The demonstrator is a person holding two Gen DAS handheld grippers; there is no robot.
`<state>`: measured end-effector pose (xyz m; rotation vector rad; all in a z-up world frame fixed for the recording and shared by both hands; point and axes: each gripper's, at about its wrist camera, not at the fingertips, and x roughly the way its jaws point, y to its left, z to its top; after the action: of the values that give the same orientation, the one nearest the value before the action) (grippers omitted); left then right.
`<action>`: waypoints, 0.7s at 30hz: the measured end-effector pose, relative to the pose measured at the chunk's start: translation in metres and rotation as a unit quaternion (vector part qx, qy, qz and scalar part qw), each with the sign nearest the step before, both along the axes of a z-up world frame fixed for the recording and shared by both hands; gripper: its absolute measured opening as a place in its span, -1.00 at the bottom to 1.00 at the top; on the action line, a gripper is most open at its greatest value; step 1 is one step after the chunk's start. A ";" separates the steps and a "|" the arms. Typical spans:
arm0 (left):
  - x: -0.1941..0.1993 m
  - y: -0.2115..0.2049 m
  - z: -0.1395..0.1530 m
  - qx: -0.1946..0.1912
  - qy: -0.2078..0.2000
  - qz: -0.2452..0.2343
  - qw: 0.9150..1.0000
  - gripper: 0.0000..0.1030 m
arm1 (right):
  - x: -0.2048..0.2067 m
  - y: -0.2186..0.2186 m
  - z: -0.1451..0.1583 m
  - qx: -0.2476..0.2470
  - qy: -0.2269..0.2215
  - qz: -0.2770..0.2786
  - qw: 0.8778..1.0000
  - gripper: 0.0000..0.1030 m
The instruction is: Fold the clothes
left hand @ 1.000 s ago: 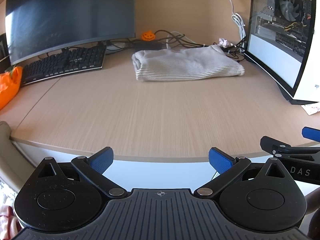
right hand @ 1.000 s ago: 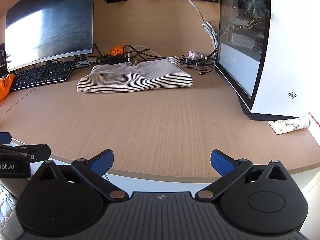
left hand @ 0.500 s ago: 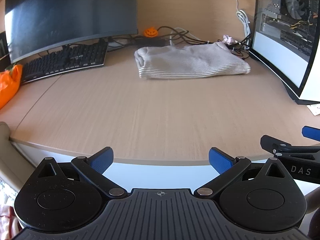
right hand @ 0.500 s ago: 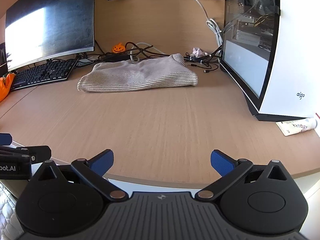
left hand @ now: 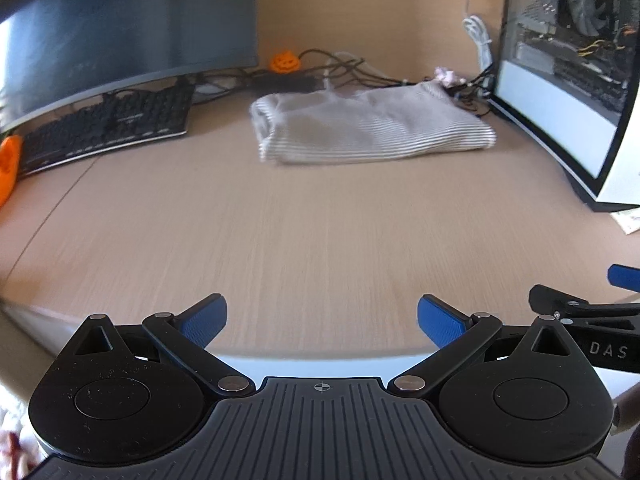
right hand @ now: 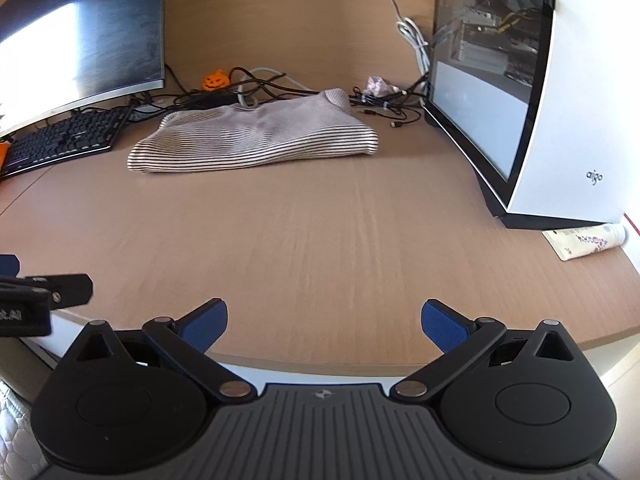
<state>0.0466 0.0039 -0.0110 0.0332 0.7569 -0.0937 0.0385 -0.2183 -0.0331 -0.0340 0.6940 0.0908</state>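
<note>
A striped beige garment (left hand: 368, 128) (right hand: 256, 136) lies folded into a long flat bundle at the back of the wooden desk (left hand: 280, 240) (right hand: 320, 240). My left gripper (left hand: 322, 318) hovers over the desk's front edge, far from the garment, open with nothing between its blue pads. My right gripper (right hand: 324, 320) is also open and empty over the front edge, just to the right of the left one. In the left wrist view, part of the right gripper shows at the right edge. The right wrist view catches part of the left gripper at its left edge.
A curved monitor (left hand: 120, 28) and black keyboard (left hand: 104, 128) stand back left. A white PC case (right hand: 540, 92) stands at the right, with a tangle of cables (right hand: 280, 88) and an orange pumpkin figure (right hand: 216, 79) behind the garment. A tube (right hand: 588, 240) lies by the case.
Both grippers have moved forward over the desk edge toward the garment, which now looks larger and lower in both views. Both stay open.
</note>
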 end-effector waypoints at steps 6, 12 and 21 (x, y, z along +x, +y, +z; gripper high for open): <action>0.041 0.010 0.000 -0.043 0.031 -0.061 0.997 1.00 | 0.016 -0.004 0.001 -0.004 0.008 -0.025 1.000 1.00; 0.119 0.039 0.025 -0.091 -0.003 -0.079 0.993 1.00 | 0.041 0.005 0.007 -0.027 0.010 -0.047 0.998 1.00; 0.205 0.062 0.029 -0.163 0.020 -0.112 0.980 1.00 | 0.103 0.015 0.029 -0.013 0.023 -0.118 0.993 1.00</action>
<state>0.2512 0.0657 0.0184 -0.1962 0.7688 -0.4329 0.1413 -0.2031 -0.0038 0.0254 0.7402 -0.1441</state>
